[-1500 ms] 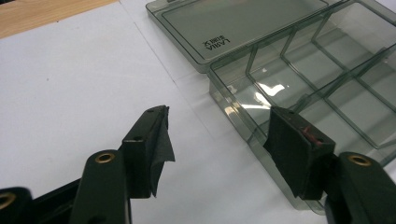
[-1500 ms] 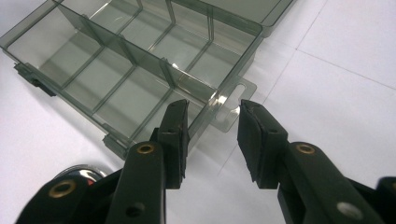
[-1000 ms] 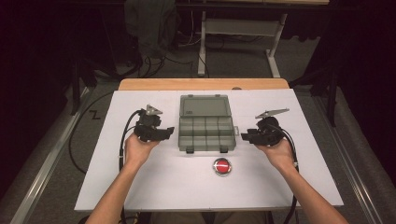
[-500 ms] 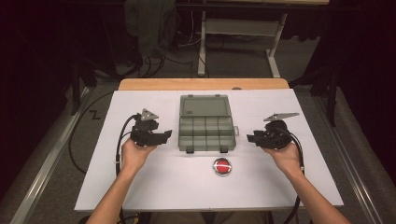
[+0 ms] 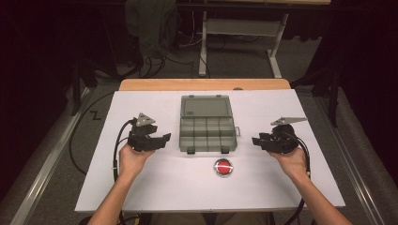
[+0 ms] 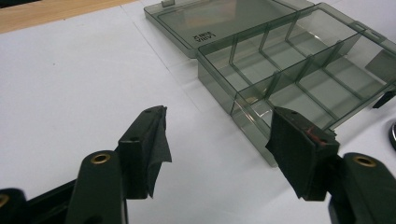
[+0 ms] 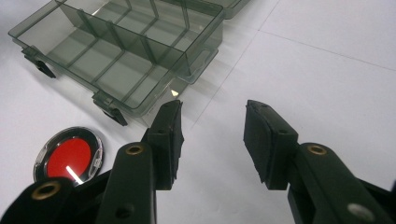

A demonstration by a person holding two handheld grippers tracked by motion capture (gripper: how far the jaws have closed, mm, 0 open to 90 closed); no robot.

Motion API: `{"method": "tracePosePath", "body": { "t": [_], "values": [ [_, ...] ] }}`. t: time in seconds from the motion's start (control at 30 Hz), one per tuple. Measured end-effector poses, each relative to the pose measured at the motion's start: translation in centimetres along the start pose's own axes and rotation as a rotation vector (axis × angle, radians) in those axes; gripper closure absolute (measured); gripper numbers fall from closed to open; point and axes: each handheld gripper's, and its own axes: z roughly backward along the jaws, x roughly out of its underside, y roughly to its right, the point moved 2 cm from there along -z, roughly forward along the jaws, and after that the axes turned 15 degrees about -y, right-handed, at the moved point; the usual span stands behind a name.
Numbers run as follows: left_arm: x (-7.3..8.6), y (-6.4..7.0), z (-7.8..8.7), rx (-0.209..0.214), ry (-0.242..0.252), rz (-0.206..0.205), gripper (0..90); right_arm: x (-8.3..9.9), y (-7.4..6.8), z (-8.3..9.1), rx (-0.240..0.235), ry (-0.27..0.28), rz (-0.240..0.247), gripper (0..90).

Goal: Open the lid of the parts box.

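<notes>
Flanking the open box (image 5: 207, 123) at nine and three o'clock, both tongs (image 5: 159, 140) (image 5: 256, 140) are held wide open, empty; level, square approach is advised.

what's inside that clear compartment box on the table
The open compartment box shows only dividers and bare compartment floors; nothing lies in those in view. In the gripper views, its walls hide a few corners.

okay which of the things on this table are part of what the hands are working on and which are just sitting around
Part of the job:
compartment box, lid open
left gripper, open
right gripper, open

Lying about:
red button
white table
</notes>
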Motion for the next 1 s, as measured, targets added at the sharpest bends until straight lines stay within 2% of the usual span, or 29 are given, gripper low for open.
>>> {"method": "tracePosePath", "body": {
  "t": [0.4, 1.0],
  "values": [
    [1.3, -0.4, 0.4, 0.008, 0.025, 0.027, 36.2, 0.9, 0.2, 0.6, 0.000, 0.029, -0.006, 57.4],
    [3.0, -0.4, 0.7, 0.005, 0.068, 0.025, 36.4, 2.6, 0.7, 1.1, 0.007, 0.083, -0.015, 55.8]
  ]
}}
